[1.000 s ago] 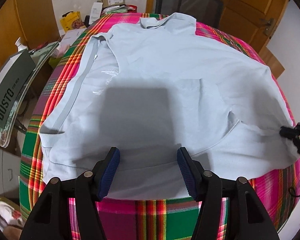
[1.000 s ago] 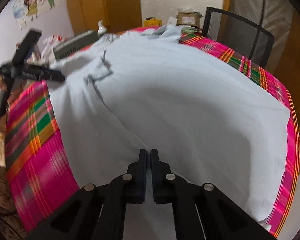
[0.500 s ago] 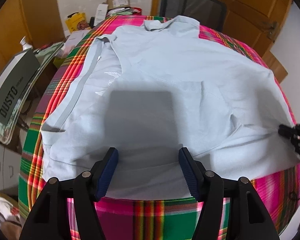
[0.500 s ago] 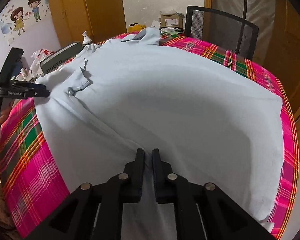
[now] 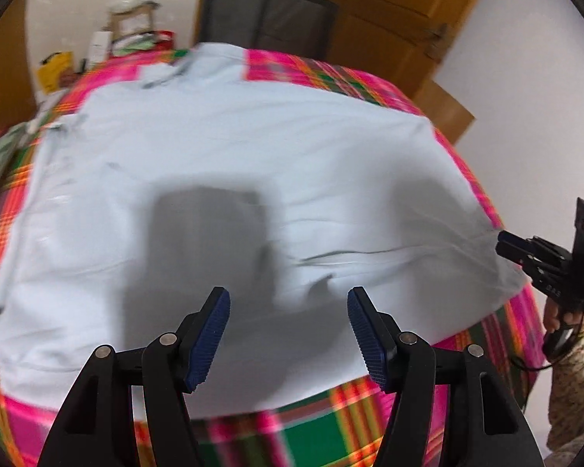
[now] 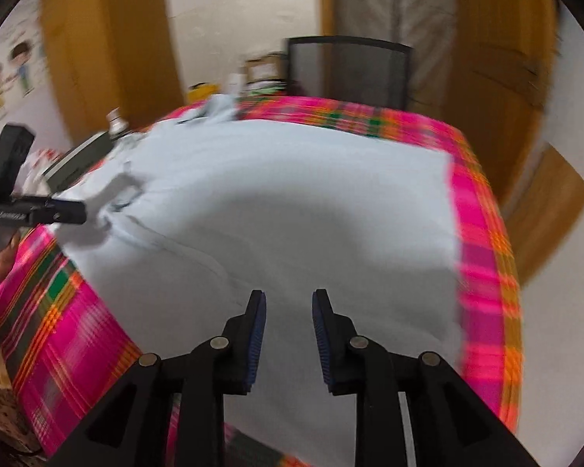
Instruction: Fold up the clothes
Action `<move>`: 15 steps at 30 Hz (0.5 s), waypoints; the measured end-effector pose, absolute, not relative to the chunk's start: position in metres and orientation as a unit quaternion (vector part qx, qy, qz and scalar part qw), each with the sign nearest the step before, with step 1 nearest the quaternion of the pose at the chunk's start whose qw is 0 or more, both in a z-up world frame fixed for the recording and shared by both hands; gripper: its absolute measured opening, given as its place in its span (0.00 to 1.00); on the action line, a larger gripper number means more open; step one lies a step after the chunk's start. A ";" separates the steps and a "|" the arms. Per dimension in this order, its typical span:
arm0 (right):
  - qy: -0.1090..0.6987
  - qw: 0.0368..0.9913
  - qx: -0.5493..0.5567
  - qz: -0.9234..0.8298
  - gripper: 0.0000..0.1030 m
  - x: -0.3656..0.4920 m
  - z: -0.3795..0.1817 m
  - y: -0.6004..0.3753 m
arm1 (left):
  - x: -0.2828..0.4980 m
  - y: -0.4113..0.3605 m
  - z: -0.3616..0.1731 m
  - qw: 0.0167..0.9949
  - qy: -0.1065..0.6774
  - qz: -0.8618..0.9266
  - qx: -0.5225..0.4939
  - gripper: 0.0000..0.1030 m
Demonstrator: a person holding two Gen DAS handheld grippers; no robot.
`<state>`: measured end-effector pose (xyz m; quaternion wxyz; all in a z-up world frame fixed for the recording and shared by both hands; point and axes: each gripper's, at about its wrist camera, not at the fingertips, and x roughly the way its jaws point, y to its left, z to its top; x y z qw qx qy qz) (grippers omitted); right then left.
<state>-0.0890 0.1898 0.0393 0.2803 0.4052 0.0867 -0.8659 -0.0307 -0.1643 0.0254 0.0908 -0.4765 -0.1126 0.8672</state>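
A pale blue shirt (image 5: 253,136) lies spread flat over the plaid tablecloth (image 5: 331,432), collar at the far end. My left gripper (image 5: 288,299) hangs open over the shirt's near hem with nothing between its blue pads. In the right wrist view the shirt (image 6: 292,194) fills the table, and my right gripper (image 6: 289,295) hovers above its near edge. Its jaws are opening and the cloth lies below them, not pinched. Each gripper shows in the other's view: the right gripper (image 5: 504,243) at the shirt's right corner, the left gripper (image 6: 74,210) by a rumpled sleeve end (image 6: 120,194).
A black mesh chair (image 5: 268,15) stands behind the table, with wooden doors (image 5: 401,7) beyond it. Boxes and packets (image 5: 109,43) crowd the far left table edge. A dark box (image 6: 78,159) sits off the table's left side. A sleeved hand (image 5: 564,330) holds the right gripper.
My right gripper was shut on a fold of the shirt and has opened, letting the cloth go. Both grippers have swung sideways, and both views are now blurred.
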 end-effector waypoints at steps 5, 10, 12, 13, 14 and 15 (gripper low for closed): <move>0.057 0.216 0.434 -0.873 0.24 -0.095 0.024 0.235 | -0.048 -0.151 0.016 0.097 -0.107 0.859 -0.492 0.62; 0.022 0.187 0.420 -0.888 0.25 -0.111 0.024 0.264 | -0.055 -0.155 0.015 0.067 -0.116 0.862 -0.490 0.63; 0.031 0.180 0.426 -0.886 0.27 -0.119 0.020 0.264 | -0.056 -0.159 0.014 0.061 -0.128 0.861 -0.489 0.63; 0.040 0.176 0.431 -0.884 0.29 -0.123 0.017 0.263 | -0.056 -0.158 0.014 0.059 -0.125 0.862 -0.488 0.63; 0.039 0.177 0.432 -0.883 0.29 -0.125 0.015 0.263 | -0.055 -0.157 0.014 0.057 -0.122 0.863 -0.488 0.63; 0.031 0.182 0.432 -0.883 0.29 -0.127 0.013 0.263 | -0.055 -0.156 0.014 0.054 -0.119 0.863 -0.487 0.63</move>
